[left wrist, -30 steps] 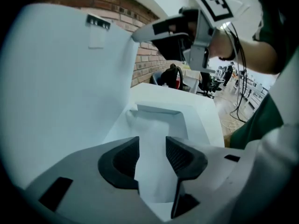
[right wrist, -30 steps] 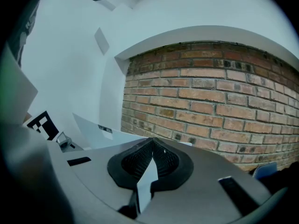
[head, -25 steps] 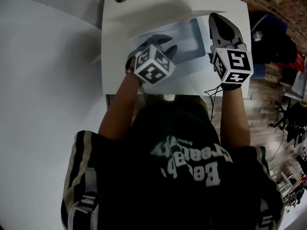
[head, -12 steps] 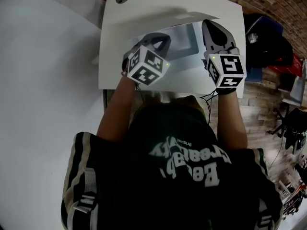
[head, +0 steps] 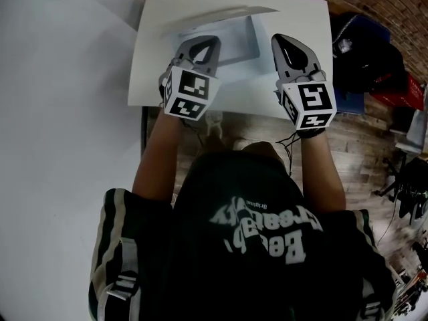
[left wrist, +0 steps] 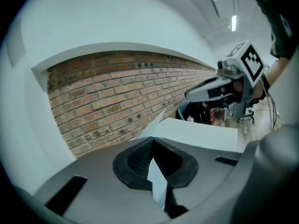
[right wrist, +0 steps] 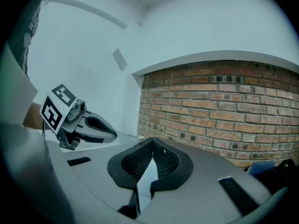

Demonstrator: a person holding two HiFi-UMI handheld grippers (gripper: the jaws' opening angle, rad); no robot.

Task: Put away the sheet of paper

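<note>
Gripping the sheet of paper (left wrist: 156, 180), we keep the left gripper's (head: 208, 42) fingers (left wrist: 135, 161) closed on it, with a white sliver pinched between their pads. Our right gripper's (head: 284, 40) fingers are likewise shut on a thin white strip. Beyond the fingertips the sheet bows, raised off the white tabletop (head: 304, 19).

Head camera looks down; others (jaw-mounted) face brickwork (left wrist: 107, 97).
</note>
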